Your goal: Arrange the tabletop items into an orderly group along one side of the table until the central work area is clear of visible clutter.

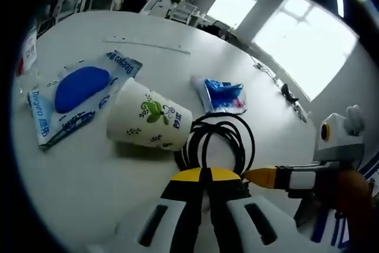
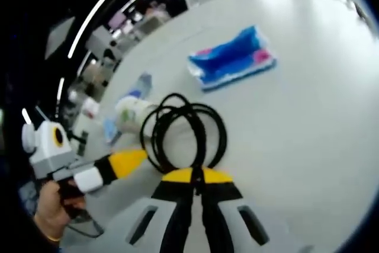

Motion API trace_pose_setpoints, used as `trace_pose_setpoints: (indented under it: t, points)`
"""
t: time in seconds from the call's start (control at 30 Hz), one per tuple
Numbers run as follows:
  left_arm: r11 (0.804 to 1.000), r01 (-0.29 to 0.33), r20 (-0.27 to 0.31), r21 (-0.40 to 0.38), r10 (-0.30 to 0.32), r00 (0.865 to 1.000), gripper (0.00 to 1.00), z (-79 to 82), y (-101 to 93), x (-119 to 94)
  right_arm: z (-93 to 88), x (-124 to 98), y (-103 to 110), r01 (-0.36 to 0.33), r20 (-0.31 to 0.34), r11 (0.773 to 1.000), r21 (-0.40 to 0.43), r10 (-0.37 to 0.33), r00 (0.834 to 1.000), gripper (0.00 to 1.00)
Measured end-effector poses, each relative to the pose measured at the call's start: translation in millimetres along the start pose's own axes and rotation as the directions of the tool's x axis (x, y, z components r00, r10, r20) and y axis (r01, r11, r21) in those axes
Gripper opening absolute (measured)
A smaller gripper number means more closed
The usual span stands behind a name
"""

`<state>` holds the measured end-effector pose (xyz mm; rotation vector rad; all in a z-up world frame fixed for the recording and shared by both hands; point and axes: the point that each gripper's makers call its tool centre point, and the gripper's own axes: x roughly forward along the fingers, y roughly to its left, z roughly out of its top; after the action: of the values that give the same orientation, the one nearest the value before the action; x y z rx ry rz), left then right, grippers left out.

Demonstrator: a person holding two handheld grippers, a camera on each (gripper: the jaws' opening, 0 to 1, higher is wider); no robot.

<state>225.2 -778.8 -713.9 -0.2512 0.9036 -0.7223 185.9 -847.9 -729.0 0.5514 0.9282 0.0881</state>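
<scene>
Cable coil [image 1: 218, 140] pinched by both closed grippers [image 1: 205, 174] [image 2: 197, 176]; loops may snag tipped cup [image 1: 148, 115], rolling it.

Light: bright daylight from blown-out windows [image 1: 308, 45] far right
Shadows: soft, beside paper cup [image 1: 149, 117]
Edges: fisheye-bent
Blur: right gripper view smeared

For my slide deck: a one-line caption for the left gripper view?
Left gripper shut at a black cable coil, beside a tipped paper cup.
</scene>
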Motion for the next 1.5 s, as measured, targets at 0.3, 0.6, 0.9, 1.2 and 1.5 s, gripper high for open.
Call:
trace_pose_setpoints:
  t: [0.3, 0.6, 0.9, 1.2, 1.5]
  points:
    - [1.000, 0.005, -0.001, -0.019, -0.005, 1.000, 0.02, -2.7, -1.0, 4.9, 5.1, 0.2, -5.4, 0.020, 0.012, 1.000, 0.011, -0.020, 1.000, 0.00]
    - [1.000, -0.006, 0.013, 0.015, 0.006, 1.000, 0.05, -3.7, 1.3, 4.9, 5.1, 1.7, -6.3, 0.060, 0.007, 0.995, -0.083, -0.060, 0.998, 0.02]
    - [1.000, -0.005, 0.032, 0.028, 0.004, 0.999, 0.17, -1.6, 0.3, -6.7, 13.6, -3.9, -3.1, 0.098, 0.032, 0.976, -0.193, -0.094, 0.995, 0.21]
    - [0.990, -0.012, 0.067, 0.138, 0.003, 0.998, 0.33, 7.7, 4.5, -23.6, 29.8, -10.5, 7.6, 0.106, 0.083, 0.953, -0.285, -0.086, 0.993, 0.42]
    - [0.983, -0.017, 0.122, 0.182, -0.006, 0.992, 0.62, 23.0, 8.8, -43.2, 37.9, -12.2, 22.8, 0.052, 0.088, 0.924, -0.379, -0.020, 0.996, 0.60]
